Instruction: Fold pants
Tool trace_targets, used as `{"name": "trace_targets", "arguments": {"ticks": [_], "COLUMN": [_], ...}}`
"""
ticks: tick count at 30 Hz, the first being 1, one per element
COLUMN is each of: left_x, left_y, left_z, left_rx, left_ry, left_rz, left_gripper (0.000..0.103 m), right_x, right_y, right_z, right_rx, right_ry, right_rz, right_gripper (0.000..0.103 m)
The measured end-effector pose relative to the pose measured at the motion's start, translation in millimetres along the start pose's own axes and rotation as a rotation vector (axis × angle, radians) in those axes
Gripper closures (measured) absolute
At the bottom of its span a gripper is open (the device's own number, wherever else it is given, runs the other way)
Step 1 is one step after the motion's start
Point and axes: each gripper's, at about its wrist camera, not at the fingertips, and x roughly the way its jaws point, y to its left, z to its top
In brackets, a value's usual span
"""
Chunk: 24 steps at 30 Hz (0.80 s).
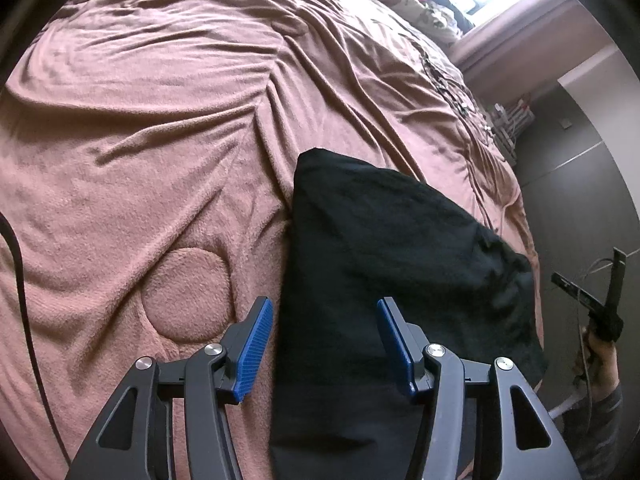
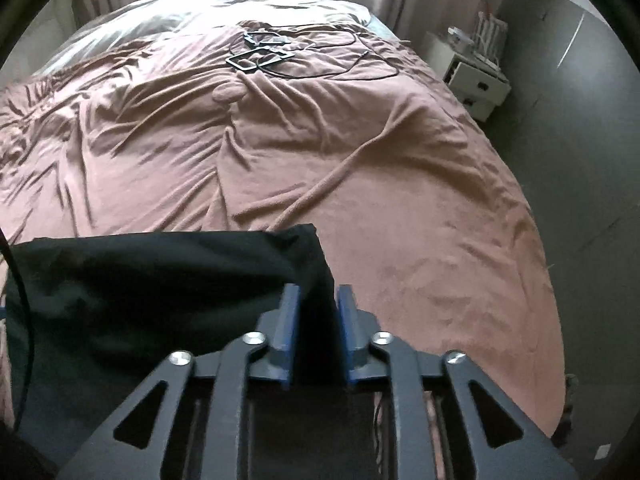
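Note:
Black pants [image 1: 400, 264] lie folded into a thick slab on the pink blanket [image 1: 152, 128], near the bed's front right corner. My left gripper [image 1: 326, 344] hovers open over the pants' left edge: one blue pad is above the blanket, the other above the cloth. In the right wrist view the pants [image 2: 140, 288] fill the lower left. My right gripper [image 2: 318, 320] straddles their right corner. A strip of black cloth stands between its blue pads, which are slightly apart and do not visibly clamp it.
A person's hand [image 1: 600, 360] is at the right edge, off the bed. Black frames and cables [image 2: 260, 56] lie far up the blanket [image 2: 400, 184]. A white nightstand [image 2: 476, 80] stands right of the bed on grey floor. A black cable [image 1: 16, 264] runs down the left.

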Motion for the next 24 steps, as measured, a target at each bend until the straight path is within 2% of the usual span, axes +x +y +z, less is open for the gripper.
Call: {"name": "trace_targets", "arguments": {"ticks": [1,2,8,17,24], "left_x": [0.4,0.8,-2.6,-9.6,-21.7], "left_y": [-0.6,-1.2,0.4,2.0,-4.7], "left_z": [-0.2,-0.7,-1.3,-9.5,-22.8], "left_rx": [0.003,0.006,0.019,0.033,0.060], "left_ry": [0.001,0.001,-0.009,0.014,0.026], "left_rz": [0.001,0.004,0.029,0.027,0.026], "left_gripper": [0.046,0.046,0.046,0.046,0.046], "right_x": [-2.4,-6.2,-29.6,-44.4,-51.2], "right_y": [-3.6,-8.2,-45.1,-89.3,-119.9], "right_z": [-2.0,-6.2,-43.7,-93.3,-135.4], "right_rx": [0.005,0.012,0.145,0.329,0.499], "right_ry": [-0.005,-0.014,-0.011,0.029,0.015], "right_rz": [0.000,0.001,0.085,0.216,0.375], "right_gripper": [0.062,0.058,0.058,0.058,0.052]}}
